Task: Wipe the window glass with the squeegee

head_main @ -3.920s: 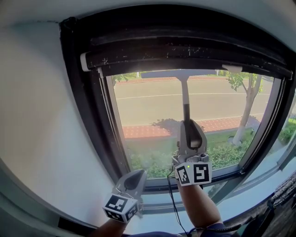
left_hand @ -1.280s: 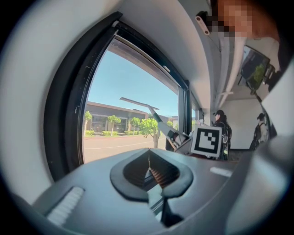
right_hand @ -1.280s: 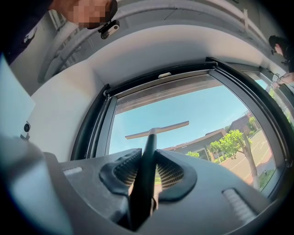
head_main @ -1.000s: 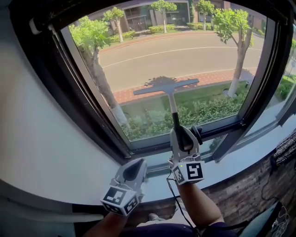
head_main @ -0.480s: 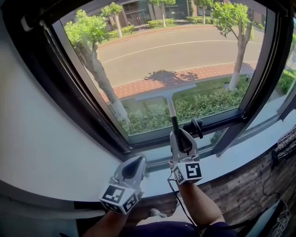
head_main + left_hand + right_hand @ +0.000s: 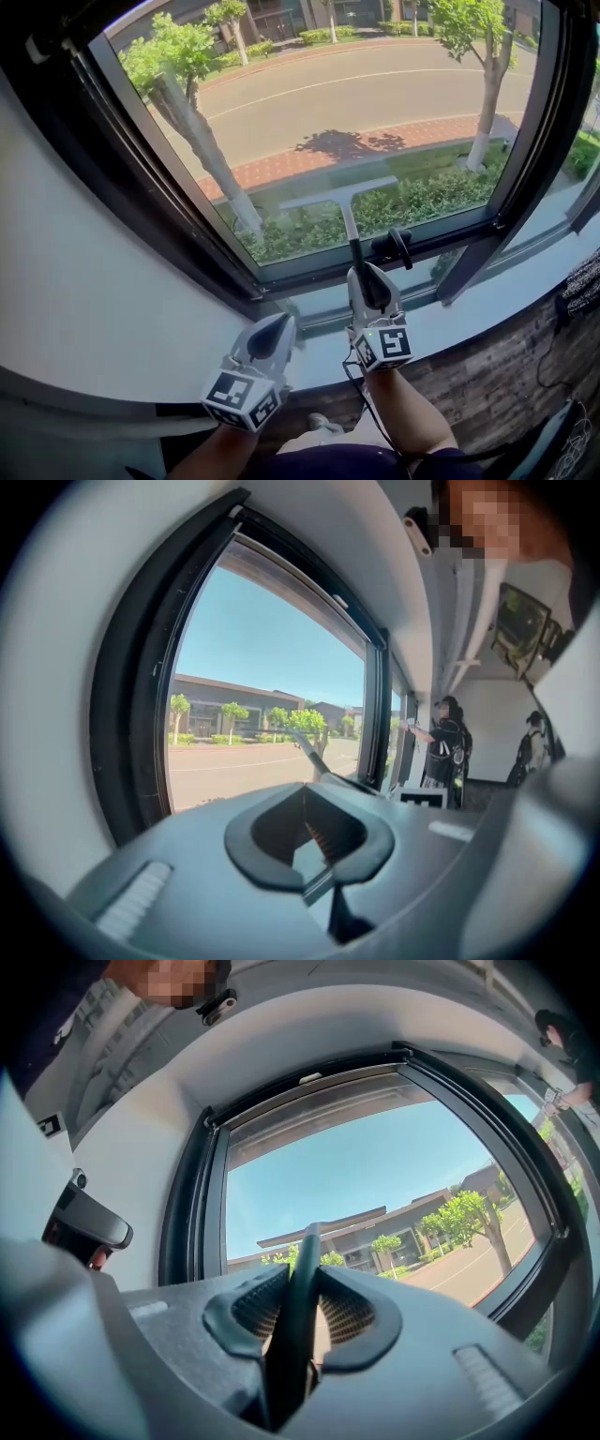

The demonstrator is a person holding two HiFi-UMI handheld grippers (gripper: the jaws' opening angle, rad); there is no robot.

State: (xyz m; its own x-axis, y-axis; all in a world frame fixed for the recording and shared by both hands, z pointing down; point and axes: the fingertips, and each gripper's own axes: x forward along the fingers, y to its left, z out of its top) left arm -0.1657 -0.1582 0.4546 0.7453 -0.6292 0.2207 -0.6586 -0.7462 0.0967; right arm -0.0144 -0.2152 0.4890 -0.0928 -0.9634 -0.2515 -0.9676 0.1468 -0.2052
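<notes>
Beyond the window glass lie a sunlit street and trees; a dark frame borders the pane above a pale sill. The right gripper sits at the glass's bottom edge, its fingers clamped on the squeegee handle, with the blade lying across the lower glass, slightly tilted. The left gripper hangs beside the sill, its fingers closed together on nothing.

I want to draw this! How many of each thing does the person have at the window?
Tools: 2, left tool and right tool
Squeegee: 1
Window handle: 1
Total: 4
</notes>
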